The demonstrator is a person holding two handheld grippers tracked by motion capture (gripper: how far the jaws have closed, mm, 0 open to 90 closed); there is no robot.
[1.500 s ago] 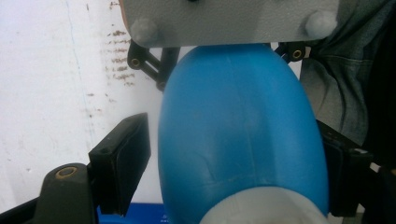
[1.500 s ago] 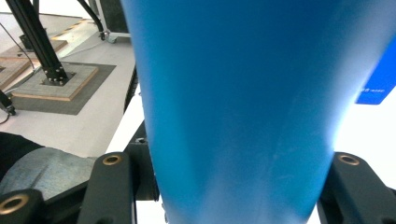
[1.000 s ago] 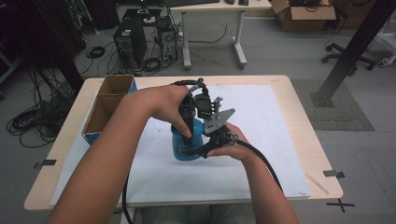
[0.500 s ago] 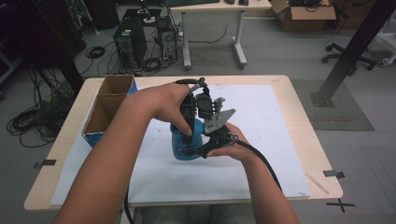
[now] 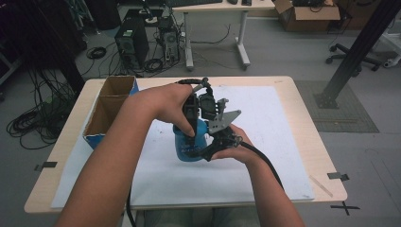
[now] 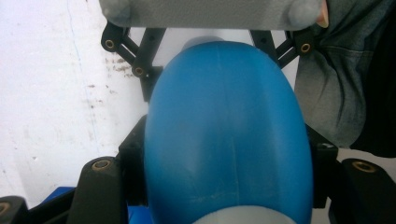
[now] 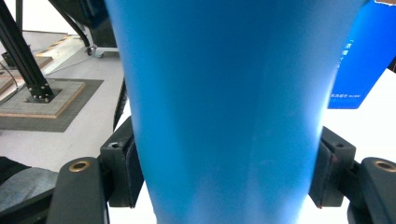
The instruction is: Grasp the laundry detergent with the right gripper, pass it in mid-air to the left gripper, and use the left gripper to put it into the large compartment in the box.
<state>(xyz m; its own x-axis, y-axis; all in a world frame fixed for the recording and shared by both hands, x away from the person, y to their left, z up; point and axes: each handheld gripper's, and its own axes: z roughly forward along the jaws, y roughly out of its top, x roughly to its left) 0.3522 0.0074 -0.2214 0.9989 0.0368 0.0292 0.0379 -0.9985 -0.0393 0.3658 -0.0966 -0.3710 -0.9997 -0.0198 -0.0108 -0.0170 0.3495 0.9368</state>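
A blue plastic bottle [image 5: 188, 144] stands upright on the white sheet in the middle of the table. My left gripper [image 5: 191, 127] comes down on its upper part and is shut on it; in the left gripper view the bottle [image 6: 229, 130] bulges between the pads [image 6: 133, 168]. My right gripper [image 5: 202, 149] reaches the bottle from the right, lower down. Its jaws have just been opening, and in the right gripper view the bottle [image 7: 224, 102] stands between the pads [image 7: 327, 172], which sit at its sides without squeezing it.
An open cardboard box [image 5: 111, 106] with a blue side stands at the table's left; its blue wall [image 7: 359, 60] shows behind the bottle. The white sheet [image 5: 274, 137] covers most of the table. Computer towers and cables lie on the floor beyond.
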